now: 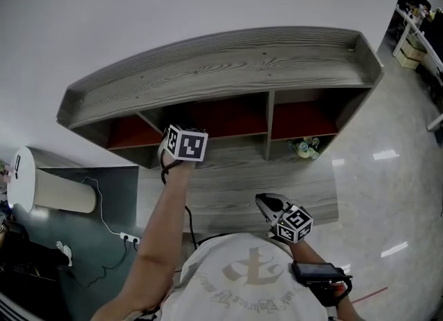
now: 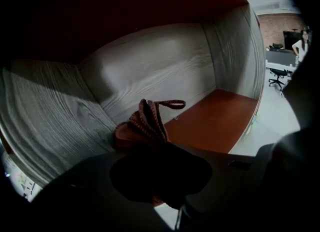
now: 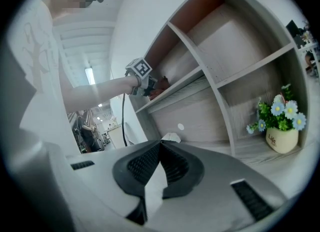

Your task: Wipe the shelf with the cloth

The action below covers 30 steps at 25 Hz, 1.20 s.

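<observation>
Right gripper (image 1: 263,202) at 5 o'clock, jaws closed, empty; my left gripper (image 2: 159,176) jaws pinch the cloth (image 2: 145,123), bunched toward 12 o'clock on the shelf (image 2: 215,121).

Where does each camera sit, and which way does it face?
Head view: on the person's head, looking steeply down at the shelf; both arms, left tongs and right tongs show.
Left gripper view: on the left tongs, facing into a red-floored compartment; jaws shut on the cloth.
Right gripper view: on the right tongs, facing the shelf front; closed empty jaws, the person's left arm.
Shared: head and right gripper views show the flower pot.
</observation>
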### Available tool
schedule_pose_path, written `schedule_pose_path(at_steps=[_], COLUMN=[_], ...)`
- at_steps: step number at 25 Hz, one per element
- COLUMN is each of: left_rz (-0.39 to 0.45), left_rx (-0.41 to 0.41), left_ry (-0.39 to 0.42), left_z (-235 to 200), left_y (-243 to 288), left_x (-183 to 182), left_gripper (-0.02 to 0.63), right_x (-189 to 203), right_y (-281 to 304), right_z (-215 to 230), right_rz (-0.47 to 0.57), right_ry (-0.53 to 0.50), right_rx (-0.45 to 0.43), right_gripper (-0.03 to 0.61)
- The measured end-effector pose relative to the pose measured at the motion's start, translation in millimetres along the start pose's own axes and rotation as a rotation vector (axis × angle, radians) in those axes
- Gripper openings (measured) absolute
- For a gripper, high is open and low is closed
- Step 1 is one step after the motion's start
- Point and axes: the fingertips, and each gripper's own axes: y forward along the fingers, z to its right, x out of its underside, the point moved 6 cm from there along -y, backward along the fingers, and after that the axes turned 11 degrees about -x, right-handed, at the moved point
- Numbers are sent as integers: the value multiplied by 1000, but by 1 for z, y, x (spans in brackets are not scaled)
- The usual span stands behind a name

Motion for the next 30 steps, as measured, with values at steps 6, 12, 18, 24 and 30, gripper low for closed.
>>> schedule_pose_path(at_steps=[6,12,18,24,30], left_rz=[-58,-30,-5,-24,-15], left_rx=[44,81,209,342,416], left_ry=[16,42,10,-76,-106], left_z=[8,31,62,89,110], left_y=[13,11,3,-1,-4], left_x=[-12,-23,-48,-70,-81], left_gripper=[86,80,80,81,81], right_x=[5,8,13,16,18], right_y=[-18,-35,-48,-63,-77], right_z=[6,12,15,21,26], right_rz=[-6,9,21,40,54], right_ry=[7,20,31,40,50], right_rx=[-16,-7,5,27,42], right_gripper=[5,5,5,5,5])
